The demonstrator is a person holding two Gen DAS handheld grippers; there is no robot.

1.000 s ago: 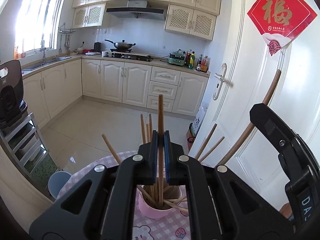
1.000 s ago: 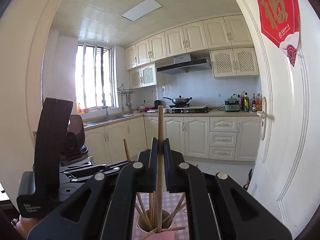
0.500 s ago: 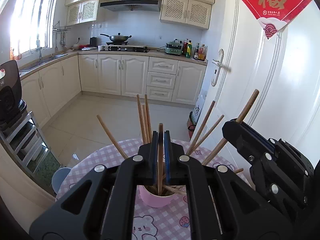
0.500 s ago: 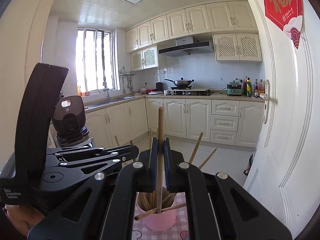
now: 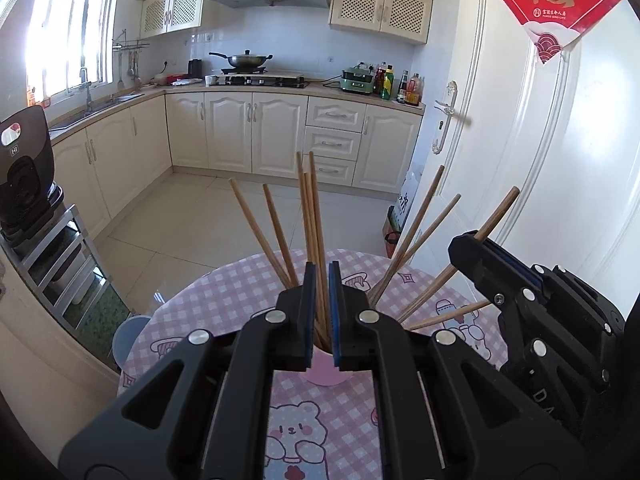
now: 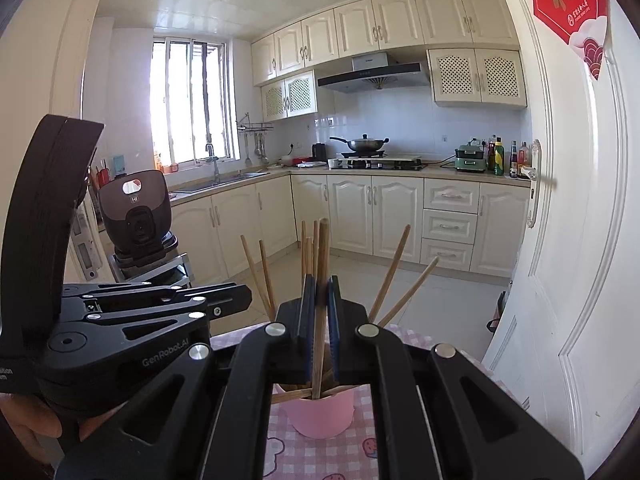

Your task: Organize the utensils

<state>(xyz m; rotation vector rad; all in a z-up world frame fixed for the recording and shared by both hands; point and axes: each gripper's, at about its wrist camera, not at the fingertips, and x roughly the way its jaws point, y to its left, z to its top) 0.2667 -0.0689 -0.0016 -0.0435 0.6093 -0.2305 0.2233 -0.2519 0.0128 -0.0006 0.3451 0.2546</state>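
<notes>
My left claw (image 5: 320,312) hangs over the pink cup (image 5: 322,372), its blue pads drawn together on a single wooden chopstick (image 5: 316,216) that stands nearly upright between them, its lower end down inside the cup. My right claw (image 6: 320,320) is clamped the same way on another chopstick (image 6: 321,264), whose tip sits in the cup's mouth among the rest. The cup stands on the round table (image 5: 224,304) with its pink checked cloth and bear prints. More chopsticks (image 5: 412,236) fan out of the cup, some leaning left, some right. From my left view the right claw comes in from the right, its stick poking up past the pads. From my right view the left claw lies just beside the cup on the left, with part of my hand (image 6: 28,428) under it
</notes>
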